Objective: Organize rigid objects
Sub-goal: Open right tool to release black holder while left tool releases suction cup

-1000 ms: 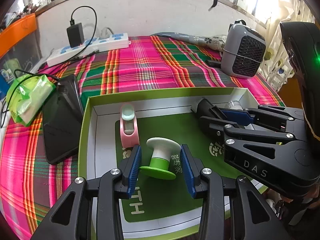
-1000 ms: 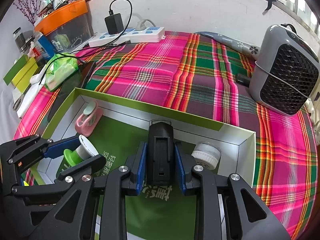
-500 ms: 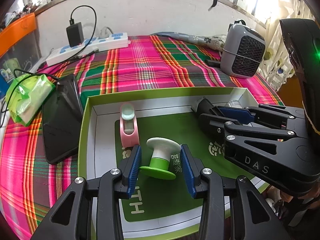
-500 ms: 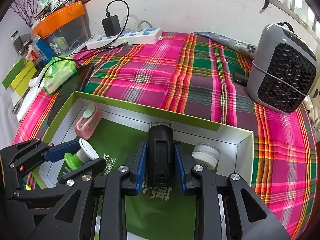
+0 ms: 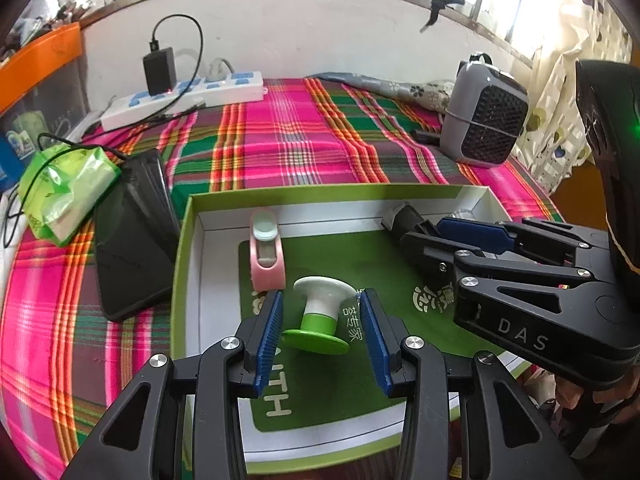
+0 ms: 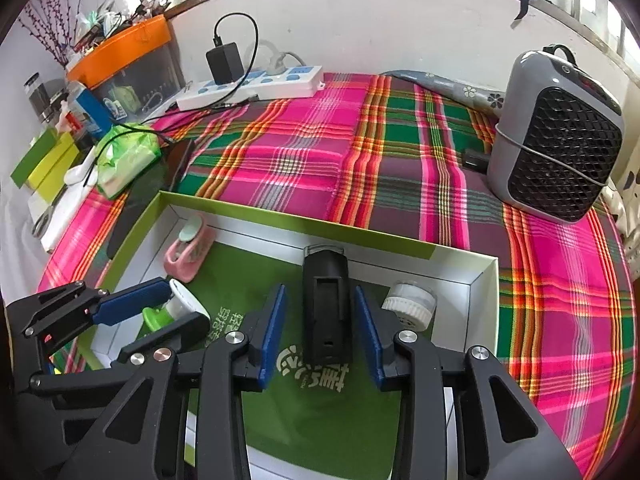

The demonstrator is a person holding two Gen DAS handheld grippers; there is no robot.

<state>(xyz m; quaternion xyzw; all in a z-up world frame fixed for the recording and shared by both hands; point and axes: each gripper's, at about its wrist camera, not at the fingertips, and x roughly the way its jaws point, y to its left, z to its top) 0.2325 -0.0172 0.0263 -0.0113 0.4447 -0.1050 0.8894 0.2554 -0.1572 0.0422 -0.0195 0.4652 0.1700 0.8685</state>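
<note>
Left claw [image 5: 320, 332] spread around green-white spool [image 5: 320, 316], pads clear. Right claw [image 6: 322, 332] parted beside black block [image 6: 325, 308], untouched, in box [image 6: 280, 220].

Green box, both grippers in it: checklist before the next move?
1. Left gripper open, with a gap between each pad and the green-and-white spool: ok.
2. Right gripper open, with a gap either side of the black block: ok.
3. Spool and block inside the green box: ok. The spool lies tilted.
4. The two grippers apart from each other: ok.
5. Pink holder clear of the left gripper's near pad: cannot tell, it is very close.
6. White jar clear of the right gripper's outer finger: cannot tell.
</note>
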